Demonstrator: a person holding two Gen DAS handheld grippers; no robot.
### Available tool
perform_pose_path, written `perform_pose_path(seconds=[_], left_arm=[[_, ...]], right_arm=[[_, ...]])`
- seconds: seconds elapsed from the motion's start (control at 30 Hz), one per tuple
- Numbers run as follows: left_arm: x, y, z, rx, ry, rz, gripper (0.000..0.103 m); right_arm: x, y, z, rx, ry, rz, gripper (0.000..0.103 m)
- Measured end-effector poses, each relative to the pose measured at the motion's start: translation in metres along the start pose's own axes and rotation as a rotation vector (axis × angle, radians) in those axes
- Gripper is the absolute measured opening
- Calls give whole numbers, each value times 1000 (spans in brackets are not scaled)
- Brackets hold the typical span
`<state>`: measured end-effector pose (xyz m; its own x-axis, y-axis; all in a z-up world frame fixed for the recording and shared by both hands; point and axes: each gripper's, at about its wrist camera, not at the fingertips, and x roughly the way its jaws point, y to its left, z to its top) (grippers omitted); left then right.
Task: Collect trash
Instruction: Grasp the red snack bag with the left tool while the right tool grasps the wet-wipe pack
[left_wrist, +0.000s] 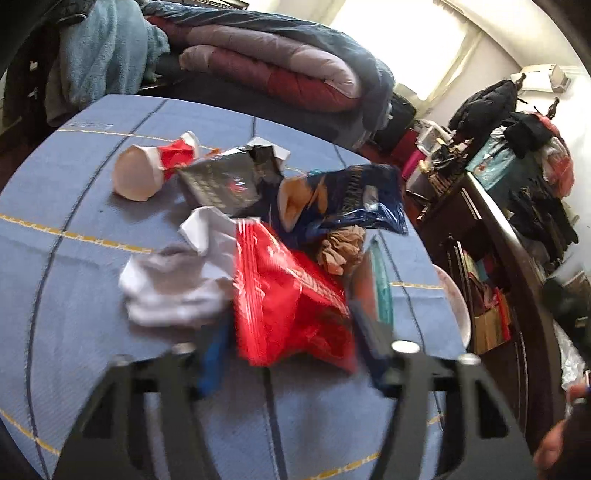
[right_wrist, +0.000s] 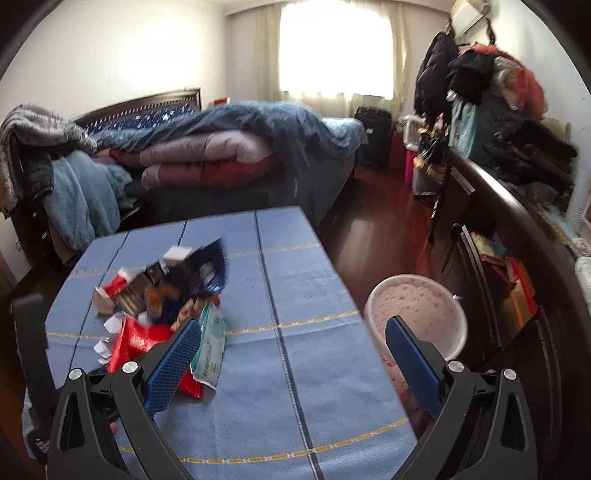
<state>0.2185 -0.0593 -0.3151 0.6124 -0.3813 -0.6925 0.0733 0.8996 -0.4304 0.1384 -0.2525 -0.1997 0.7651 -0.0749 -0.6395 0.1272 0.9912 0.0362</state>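
A heap of trash lies on the blue-clothed table: a crushed red-and-white paper cup, a grey foil packet, a dark blue snack bag, crumpled white paper, a brown paper wad, a teal wipes pack and a red wrapper. My left gripper has its blue fingers against both sides of the red wrapper, blurred. My right gripper stands open over bare cloth, right of the wipes pack and the red wrapper.
A white bin with pink speckles stands on the floor off the table's right edge. Behind the table is a bed with folded quilts. A dark cabinet piled with clothes lines the right wall. A hand shows at lower right.
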Motion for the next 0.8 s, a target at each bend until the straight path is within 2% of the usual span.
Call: perform_pose_path(seconds=[0.07, 0.17, 0.23, 0.37, 0.53, 0.7, 0.8], left_arm=[[-3, -2, -1, -1, -12, -19, 40], [-9, -5, 0, 20, -49, -55, 17], [-16, -5, 2, 26, -84, -81, 11], [-35, -3, 4, 33, -141, -94, 11], [-58, 11, 8, 3, -179, -97, 11], [-81, 22, 14, 8, -236, -53, 11], [-90, 27, 16, 8, -255, -46, 11]], right_arm=[[16, 2, -3, -2, 40, 19, 99], [37, 5, -10, 6, 99, 50, 99], [47, 8, -15, 7, 127, 64, 98], [62, 19, -21, -11, 164, 96, 91], [80, 39, -24, -32, 214, 176, 82], [104, 64, -28, -58, 270, 216, 82], [117, 77, -31, -69, 299, 209, 82]])
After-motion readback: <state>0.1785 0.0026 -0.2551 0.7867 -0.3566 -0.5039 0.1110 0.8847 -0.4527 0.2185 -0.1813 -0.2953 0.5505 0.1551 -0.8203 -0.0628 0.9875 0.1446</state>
